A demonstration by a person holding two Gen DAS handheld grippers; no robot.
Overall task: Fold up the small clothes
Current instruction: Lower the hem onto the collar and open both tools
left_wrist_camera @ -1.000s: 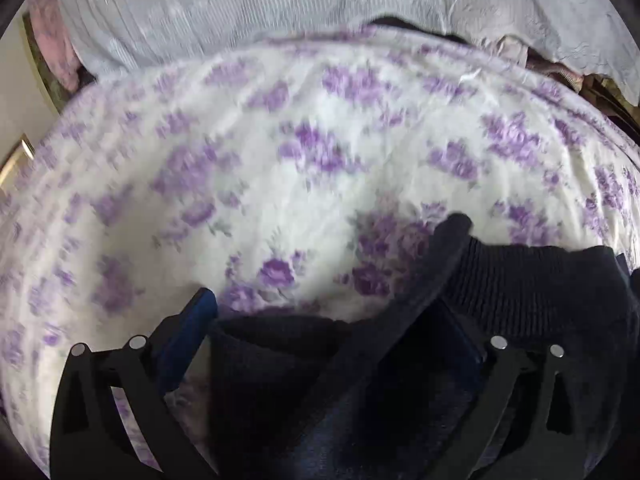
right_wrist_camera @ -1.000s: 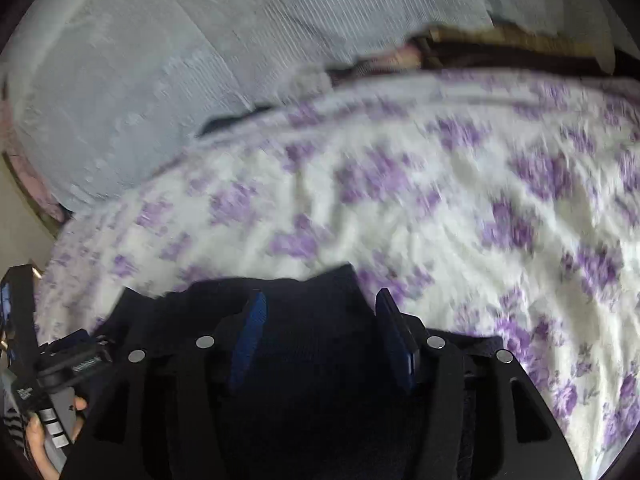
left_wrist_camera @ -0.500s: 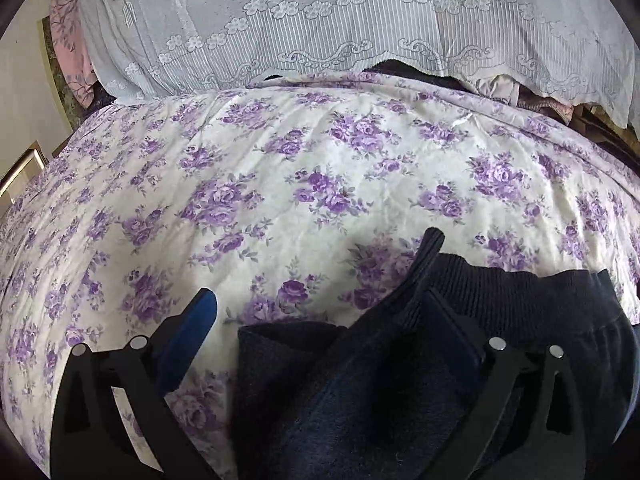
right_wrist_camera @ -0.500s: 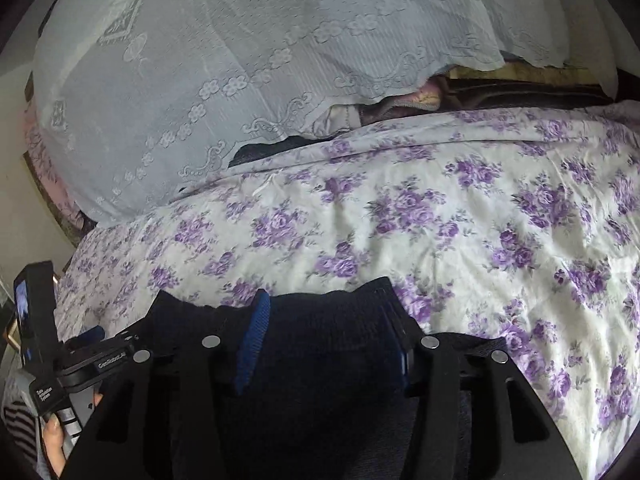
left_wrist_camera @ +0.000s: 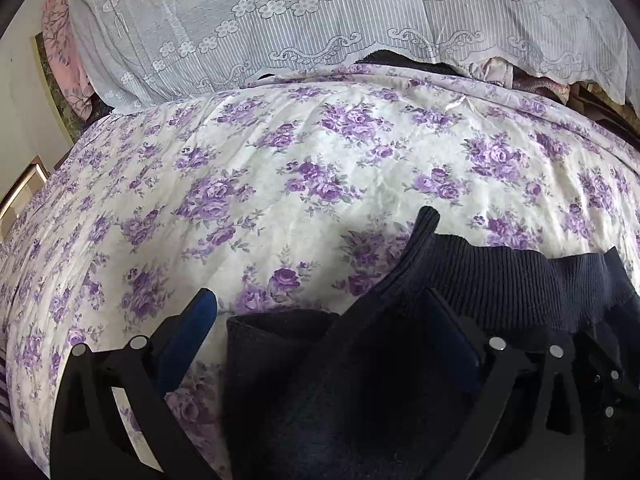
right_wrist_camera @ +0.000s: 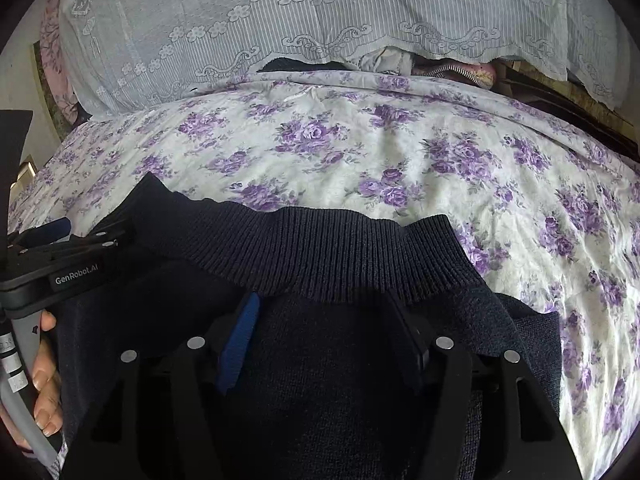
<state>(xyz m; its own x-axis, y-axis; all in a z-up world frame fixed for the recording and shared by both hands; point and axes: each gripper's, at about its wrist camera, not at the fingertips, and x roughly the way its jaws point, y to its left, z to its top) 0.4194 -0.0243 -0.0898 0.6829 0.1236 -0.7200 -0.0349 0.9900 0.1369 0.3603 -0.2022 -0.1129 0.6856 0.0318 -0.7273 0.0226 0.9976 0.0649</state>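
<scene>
The right gripper [right_wrist_camera: 328,334] is sliding along the ribbed-hemmed dark navy knit garment [right_wrist_camera: 320,248] on the floral bedspread [right_wrist_camera: 400,148], its jaws opening around the cloth, while the left gripper [left_wrist_camera: 320,320] is straddling a raised fold, unpinched, so the fold is risking springing open.

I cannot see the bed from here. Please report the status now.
Right gripper fingers opening, dark knit garment between them. Left gripper open over the same garment. Floral bedsheet ahead, nothing in the way.
</scene>
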